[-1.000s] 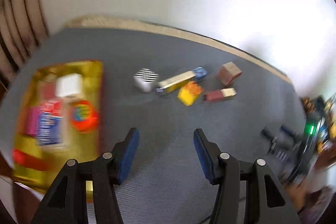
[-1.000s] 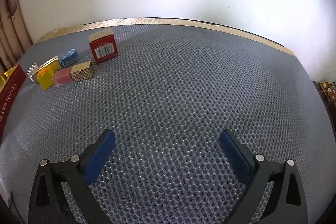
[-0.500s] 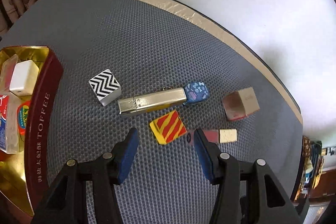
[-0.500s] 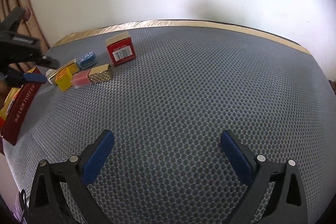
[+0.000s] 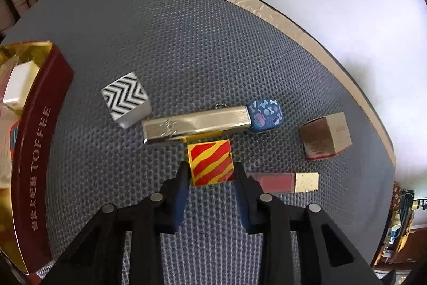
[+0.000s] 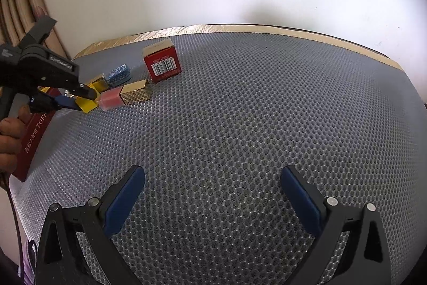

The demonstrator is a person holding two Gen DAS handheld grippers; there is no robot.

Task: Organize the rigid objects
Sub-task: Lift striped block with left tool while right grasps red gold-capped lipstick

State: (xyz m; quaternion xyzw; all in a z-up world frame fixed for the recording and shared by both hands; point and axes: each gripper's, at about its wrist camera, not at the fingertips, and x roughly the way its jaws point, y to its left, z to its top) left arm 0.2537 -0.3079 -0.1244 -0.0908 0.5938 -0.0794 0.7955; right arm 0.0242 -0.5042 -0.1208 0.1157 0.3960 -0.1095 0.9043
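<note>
A yellow cube with red stripes (image 5: 210,162) lies on the grey mat in front of a long gold box (image 5: 196,124). My left gripper (image 5: 212,168) points steeply down over it. Its jaws are closing, with the blue pads against the cube's two sides. From the right wrist view the same left gripper (image 6: 80,99) pinches the yellow cube (image 6: 89,105) at the far left. My right gripper (image 6: 213,178) hangs open over bare mat with nothing between its fingers.
Around the cube lie a black-and-white zigzag cube (image 5: 125,98), a blue patterned block (image 5: 264,115), a red-brown carton (image 5: 324,136) and a pink-and-gold box (image 5: 283,180). A dark red toffee tin (image 5: 40,140) at the left holds several packets. A hand (image 6: 10,135) grips the left tool.
The left gripper swung from the tin over to the loose blocks, sank down, and its jaws closed in on the striped cube. The right gripper stayed open, tilting slightly.
</note>
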